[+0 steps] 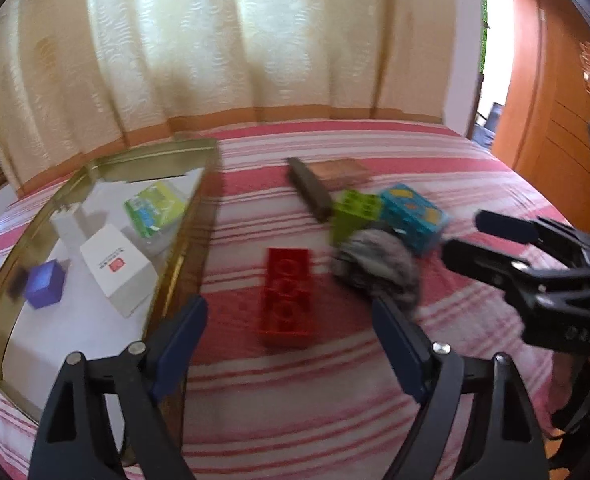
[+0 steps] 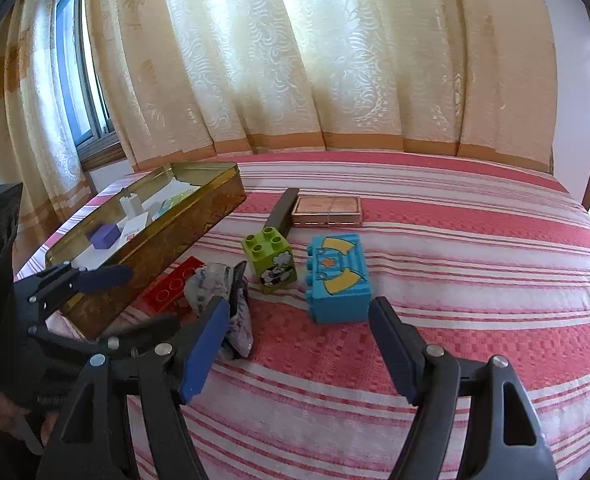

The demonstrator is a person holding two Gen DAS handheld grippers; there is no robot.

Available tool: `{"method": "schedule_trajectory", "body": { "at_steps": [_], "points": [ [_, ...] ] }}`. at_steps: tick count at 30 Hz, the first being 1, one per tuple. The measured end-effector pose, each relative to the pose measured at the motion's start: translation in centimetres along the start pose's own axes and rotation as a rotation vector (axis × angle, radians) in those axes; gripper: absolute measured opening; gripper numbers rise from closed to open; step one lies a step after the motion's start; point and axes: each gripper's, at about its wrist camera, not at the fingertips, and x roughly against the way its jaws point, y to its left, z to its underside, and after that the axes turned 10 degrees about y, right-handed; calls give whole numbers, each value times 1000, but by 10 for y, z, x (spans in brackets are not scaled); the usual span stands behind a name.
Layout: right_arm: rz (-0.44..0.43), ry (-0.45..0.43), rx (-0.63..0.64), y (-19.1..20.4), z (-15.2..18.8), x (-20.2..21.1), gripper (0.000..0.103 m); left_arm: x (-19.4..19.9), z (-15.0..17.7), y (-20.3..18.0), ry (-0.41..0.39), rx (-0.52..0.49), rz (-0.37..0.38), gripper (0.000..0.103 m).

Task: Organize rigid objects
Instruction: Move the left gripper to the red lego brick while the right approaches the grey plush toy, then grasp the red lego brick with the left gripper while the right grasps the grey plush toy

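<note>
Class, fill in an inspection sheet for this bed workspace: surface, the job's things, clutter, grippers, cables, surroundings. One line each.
Surface: striped bedspread, pink and white, flat.
Job's things: gold tin, open, holding a purple cube, a white box and a green packet; on the bedspread lie a red brick, green brick, blue brick, dark bar and copper case.
Clutter: crumpled grey wad between the red and green bricks.
Grippers: left gripper, jaws apart, empty, facing the red brick; right gripper, jaws apart, empty, near the blue brick.
Cables: nothing seen.
Surroundings: cream curtains, window, wooden door.
</note>
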Motion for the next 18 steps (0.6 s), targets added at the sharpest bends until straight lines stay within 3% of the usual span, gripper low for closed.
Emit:
{"method": "schedule_trajectory", "body": {
  "at_steps": [8, 15, 18],
  "points": [
    [-24, 18, 52, 22, -8, -14, 74, 3, 4, 10, -6, -3, 4, 82],
    [-55, 67, 80, 33, -16, -30, 74, 7, 10, 5, -1, -35, -34, 94],
    [-63, 97, 95, 38, -18, -38, 67, 3, 9, 4, 17, -37, -53, 94]
  ]
}}
